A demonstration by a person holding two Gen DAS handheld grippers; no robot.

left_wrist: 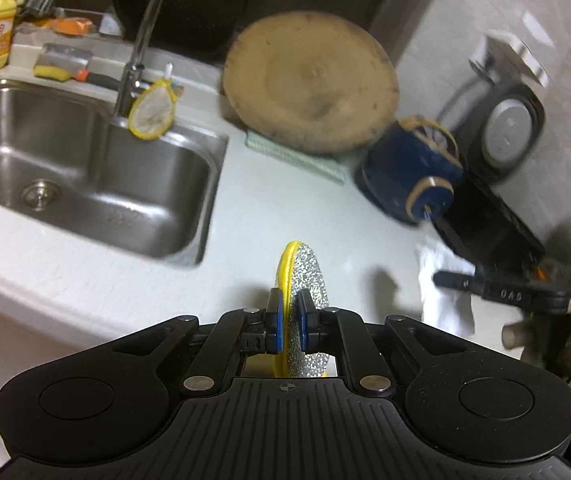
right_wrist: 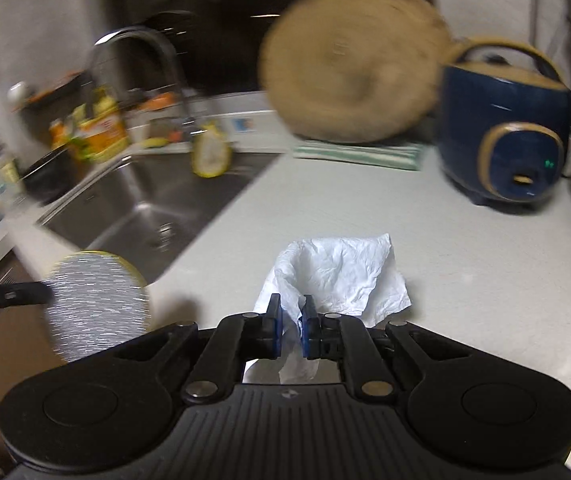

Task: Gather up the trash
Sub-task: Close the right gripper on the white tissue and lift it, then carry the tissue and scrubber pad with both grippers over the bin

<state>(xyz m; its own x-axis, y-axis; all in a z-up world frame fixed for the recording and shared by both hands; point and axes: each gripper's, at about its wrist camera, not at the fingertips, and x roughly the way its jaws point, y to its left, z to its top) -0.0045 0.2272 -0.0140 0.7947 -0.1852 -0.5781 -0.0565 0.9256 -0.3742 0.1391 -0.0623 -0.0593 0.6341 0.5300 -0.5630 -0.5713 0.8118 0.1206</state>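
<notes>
Both fingers clamped: left gripper [left_wrist: 289, 322] on glittery oval scrubber [left_wrist: 305, 280], right gripper [right_wrist: 290, 326] on crumpled tissue [right_wrist: 341, 276].

We see open countertop [right_wrist: 465, 280] between the sink [left_wrist: 85, 176] on the left and the blue cooker [right_wrist: 501, 128] at the right. The round wooden board [left_wrist: 309, 88] and the tap [left_wrist: 141, 40] block the back.

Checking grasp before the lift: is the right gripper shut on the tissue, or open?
Shut on it. The right gripper has both blue pads pinching a fold of the crumpled white tissue.
</notes>
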